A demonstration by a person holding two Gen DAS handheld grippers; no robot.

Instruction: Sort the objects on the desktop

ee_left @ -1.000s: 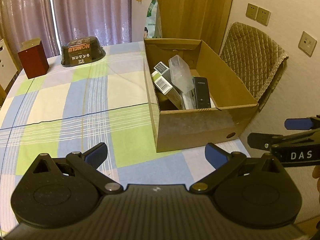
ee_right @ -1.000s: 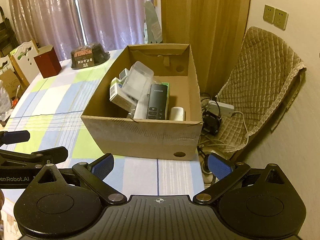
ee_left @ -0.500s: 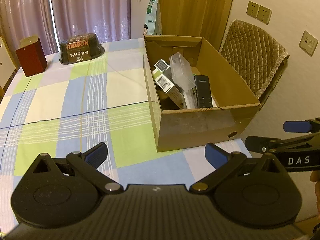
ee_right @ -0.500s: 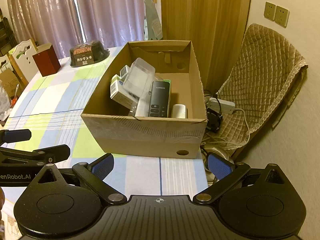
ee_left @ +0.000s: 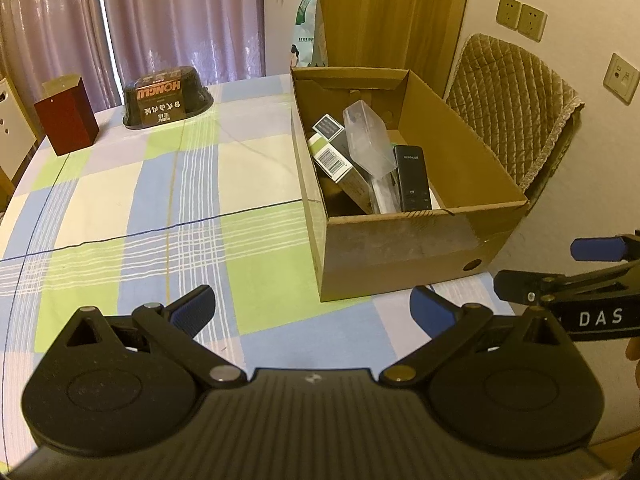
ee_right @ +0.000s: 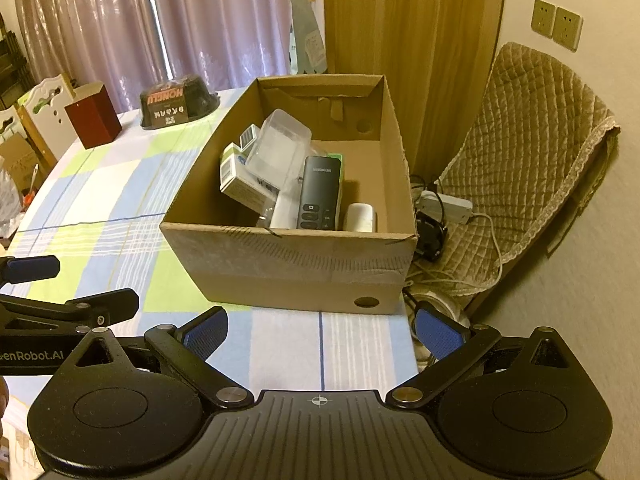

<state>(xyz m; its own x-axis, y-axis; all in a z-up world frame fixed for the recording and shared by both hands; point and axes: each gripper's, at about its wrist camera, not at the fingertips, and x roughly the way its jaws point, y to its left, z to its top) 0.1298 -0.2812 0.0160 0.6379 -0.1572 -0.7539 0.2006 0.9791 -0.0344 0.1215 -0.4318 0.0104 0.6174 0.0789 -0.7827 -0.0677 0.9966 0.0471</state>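
**Both tongs idle; box already holds the clutter**

Left gripper and right gripper hang spread wide, holding nothing. The cardboard box, frame centre, contains the black remote. Judged finished: withdraw level, clear of its rim.

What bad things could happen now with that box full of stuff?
The cardboard box sits close to the table's edge, so a bump from a claw might push it toward the cables on the floor. The clear plastic case and remote lean loosely in the pile, so pulling one could topple the others.
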